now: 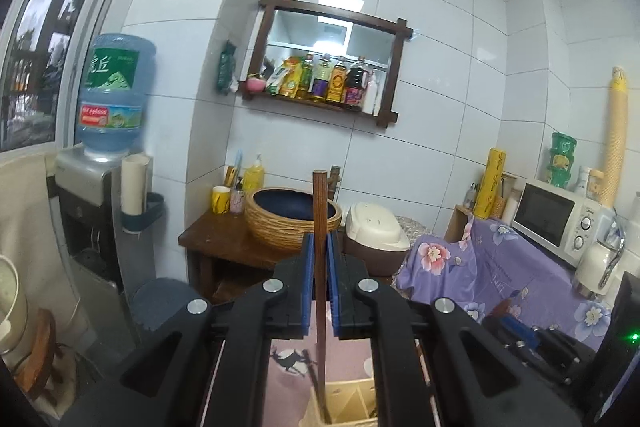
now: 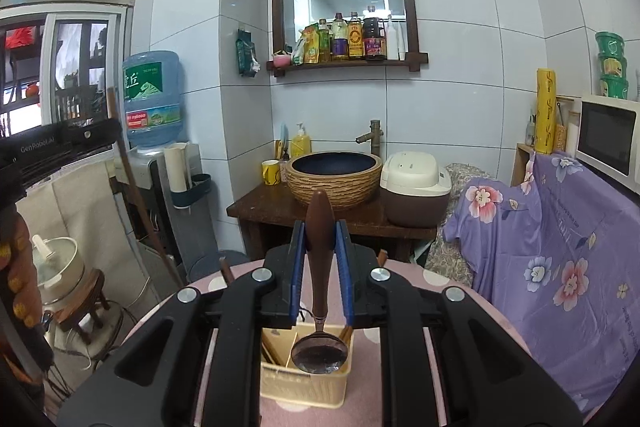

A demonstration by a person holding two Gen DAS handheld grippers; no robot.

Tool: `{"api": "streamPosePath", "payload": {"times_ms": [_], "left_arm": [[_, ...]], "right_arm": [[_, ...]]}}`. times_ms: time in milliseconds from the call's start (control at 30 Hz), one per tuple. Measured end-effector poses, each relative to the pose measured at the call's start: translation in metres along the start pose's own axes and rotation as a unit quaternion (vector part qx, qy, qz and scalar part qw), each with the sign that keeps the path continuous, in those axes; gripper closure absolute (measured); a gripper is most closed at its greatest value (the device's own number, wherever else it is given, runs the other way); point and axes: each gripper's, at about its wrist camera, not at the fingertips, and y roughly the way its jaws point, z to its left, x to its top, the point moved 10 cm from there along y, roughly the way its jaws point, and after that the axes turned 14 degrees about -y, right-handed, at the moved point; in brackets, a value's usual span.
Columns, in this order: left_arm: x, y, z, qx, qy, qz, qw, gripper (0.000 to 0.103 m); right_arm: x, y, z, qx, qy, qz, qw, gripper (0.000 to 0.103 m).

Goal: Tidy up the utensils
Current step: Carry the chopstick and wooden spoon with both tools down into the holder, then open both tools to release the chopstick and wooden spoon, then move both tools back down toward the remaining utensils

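My left gripper is shut on a brown wooden chopstick held upright; its lower tip reaches into the beige utensil holder on the pink table. My right gripper is shut on the brown handle of a spoon, which hangs bowl-down just above the beige utensil holder. Several utensils stand in that holder's compartments. The left gripper body and its chopstick show at the left of the right wrist view.
A round pink table bears the holder. Behind it stand a wooden washstand with a woven basin, a rice cooker, a water dispenser and a purple floral cloth under a microwave.
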Motion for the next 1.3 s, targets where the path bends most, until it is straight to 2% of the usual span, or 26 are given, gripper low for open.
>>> {"api": "streamPosePath", "payload": {"times_ms": [100,233,467,567,700,767,833,900,933,967,1033,1067,1200,1300], "left_arm": [[-0.021,0.022,-0.007,0.009,0.002,0.014,0.9999,0.095],[-0.066,0.049,0.000,0.020,-0.003,0.052,0.9984,0.095],[-0.131,0.072,0.025,0.036,-0.010,0.101,0.9942,0.095],[-0.155,0.078,0.033,0.039,-0.015,0.127,0.9910,0.095],[-0.170,0.082,0.039,0.049,-0.001,0.127,0.9907,0.095],[-0.170,0.080,0.039,0.043,0.000,0.127,0.9910,0.095],[-0.170,0.076,0.040,0.040,-0.006,0.134,0.9901,0.094],[-0.169,0.068,0.040,0.032,-0.008,0.137,0.9901,0.080],[-0.166,0.060,0.042,0.034,-0.007,0.131,0.9907,0.056],[-0.166,0.053,0.044,0.037,-0.005,0.126,0.9913,0.039],[-0.168,0.036,0.049,0.036,-0.002,0.118,0.9924,0.038],[-0.173,0.028,0.053,0.037,0.003,0.124,0.9915,0.037],[-0.198,0.008,0.076,0.046,-0.016,0.162,0.9856,0.035],[-0.223,-0.007,0.093,0.063,-0.018,0.187,0.9802,0.035]], "right_arm": [[-0.013,0.021,0.004,-0.005,-0.001,0.014,1.000,0.087],[-0.047,0.047,0.011,0.000,0.005,0.046,0.999,0.087],[-0.102,0.075,0.017,0.014,0.014,0.089,0.996,0.087],[-0.112,0.075,0.021,0.016,0.009,0.088,0.996,0.087],[-0.123,0.080,0.023,0.028,0.007,0.102,0.994,0.087],[-0.128,0.080,0.022,0.034,0.014,0.100,0.994,0.086],[-0.131,0.078,0.021,0.041,0.016,0.096,0.994,0.081],[-0.135,0.069,0.022,0.046,0.007,0.092,0.995,0.068],[-0.136,0.064,0.023,0.048,0.001,0.087,0.995,0.059],[-0.138,0.056,0.025,0.055,-0.007,0.081,0.995,0.056],[-0.149,0.043,0.037,0.094,-0.019,0.085,0.992,0.056],[-0.158,0.035,0.047,0.128,-0.026,0.090,0.987,0.056],[-0.204,0.005,0.093,0.233,-0.087,0.121,0.961,0.056],[-0.246,-0.011,0.121,0.264,-0.132,0.157,0.942,0.056]]}}
